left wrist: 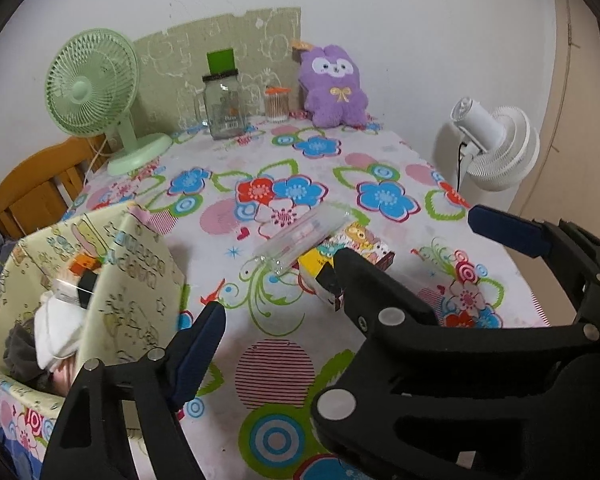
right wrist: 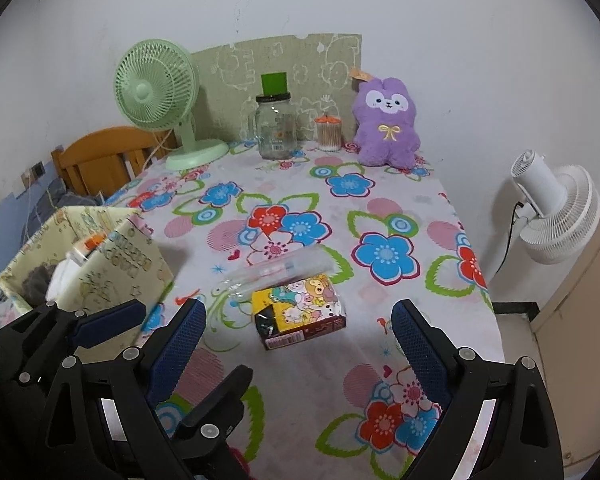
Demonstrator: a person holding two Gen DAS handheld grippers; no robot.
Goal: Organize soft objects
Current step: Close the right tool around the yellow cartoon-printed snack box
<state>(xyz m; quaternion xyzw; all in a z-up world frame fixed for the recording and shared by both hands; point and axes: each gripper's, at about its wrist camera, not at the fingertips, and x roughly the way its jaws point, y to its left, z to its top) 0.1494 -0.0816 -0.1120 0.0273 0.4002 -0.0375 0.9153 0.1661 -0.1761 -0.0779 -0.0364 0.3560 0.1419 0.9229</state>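
Both pairs of fingers apart, empty, angled down toward cartoon box (right wrist: 300,312) at twelve o'clock; fabric bin (right wrist: 100,264) waiting at ten, already holding soft items.

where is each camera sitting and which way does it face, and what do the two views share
Left wrist: rides the left claw, angled down across the floral table toward the back wall; its own two blue-padded fingers show, open, and the right claw's black finger crosses in front of the cartoon box.
Right wrist: rides the right claw, facing the same way; its open fingers frame the box, the left claw low left.
Shared: purple plush, green fan, glass jar, fabric bin, white fan.
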